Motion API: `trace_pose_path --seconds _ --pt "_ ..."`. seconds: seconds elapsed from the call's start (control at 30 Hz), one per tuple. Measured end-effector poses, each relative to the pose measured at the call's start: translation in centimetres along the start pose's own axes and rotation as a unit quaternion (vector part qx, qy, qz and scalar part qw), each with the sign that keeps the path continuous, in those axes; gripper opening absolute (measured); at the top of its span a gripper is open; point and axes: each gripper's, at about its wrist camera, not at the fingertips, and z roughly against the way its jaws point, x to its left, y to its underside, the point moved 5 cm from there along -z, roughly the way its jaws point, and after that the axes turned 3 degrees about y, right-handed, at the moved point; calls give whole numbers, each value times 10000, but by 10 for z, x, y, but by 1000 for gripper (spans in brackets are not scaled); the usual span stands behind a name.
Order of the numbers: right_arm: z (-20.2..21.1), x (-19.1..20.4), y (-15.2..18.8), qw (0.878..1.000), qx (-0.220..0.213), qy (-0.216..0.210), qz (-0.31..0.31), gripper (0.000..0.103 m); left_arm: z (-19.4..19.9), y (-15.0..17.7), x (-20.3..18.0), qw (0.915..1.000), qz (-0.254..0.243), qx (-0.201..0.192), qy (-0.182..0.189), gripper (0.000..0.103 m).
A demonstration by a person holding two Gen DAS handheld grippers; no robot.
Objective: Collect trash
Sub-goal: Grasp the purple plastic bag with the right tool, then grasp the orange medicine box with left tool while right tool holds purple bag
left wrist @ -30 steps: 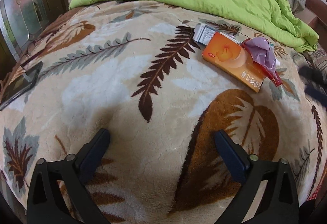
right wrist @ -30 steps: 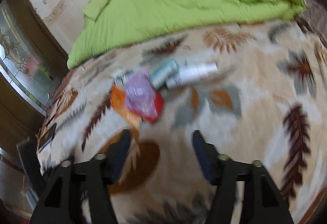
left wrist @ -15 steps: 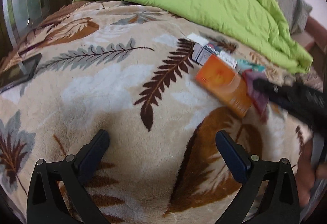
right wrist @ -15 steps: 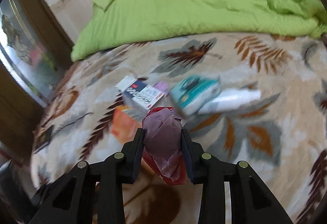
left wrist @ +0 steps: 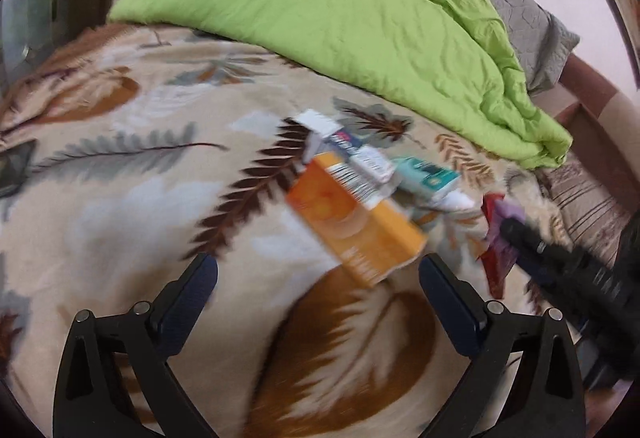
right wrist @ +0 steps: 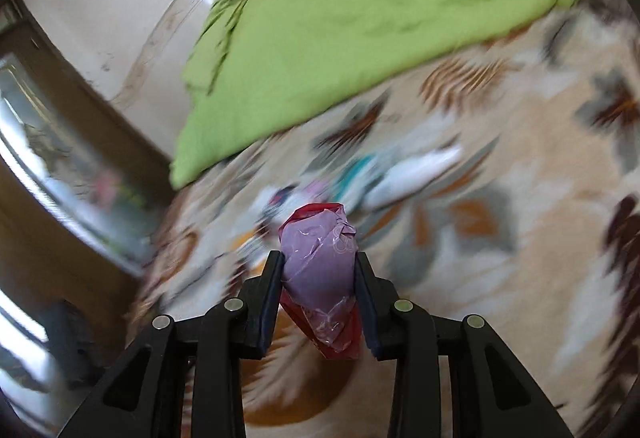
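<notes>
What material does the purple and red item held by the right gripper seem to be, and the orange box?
The purple and red wrapper in the right gripper looks like thin glossy plastic film: crinkled, with shiny highlights. The orange box seems printed cardboard, with flat faces and straight edges; blur hides its finish.

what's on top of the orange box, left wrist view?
A white and blue carton overlaps the orange box at its far end. What lies under that overlap is hidden; motion blur hides finer detail.
</notes>
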Motion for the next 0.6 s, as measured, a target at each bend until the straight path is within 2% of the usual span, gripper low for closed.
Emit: trace_pose_path --seconds 0.1,0.17,0.2,0.23,0.3,0.37,0.47,0.6 --pt "4 -6 -6 9988 -249 390 138 38 -22 -14 -8 9973 588 328 283 98" --pt "5 -9 -8 9975 -350 581 216 38 -37 -21 -11 9945 894 502 232 91" --pt "5 -9 -9 9970 -383 627 255 38 -48 -25 -13 9933 963 622 166 84" --pt "5 -9 -11 9964 -427 670 284 38 -56 -26 -15 9928 940 739 65 73" --pt "9 -14 -15 9949 -545 796 300 38 -74 -25 -15 9910 895 992 -120 58" --pt "10 -21 -20 9953 -537 780 220 38 -76 -25 -13 9922 830 928 -88 59" --pt "9 -25 -21 9958 -495 749 155 38 -65 -23 -14 9953 467 850 -80 52" --pt "9 -20 -19 9963 -459 689 245 38 -40 -21 -7 9973 -75 677 -281 52"
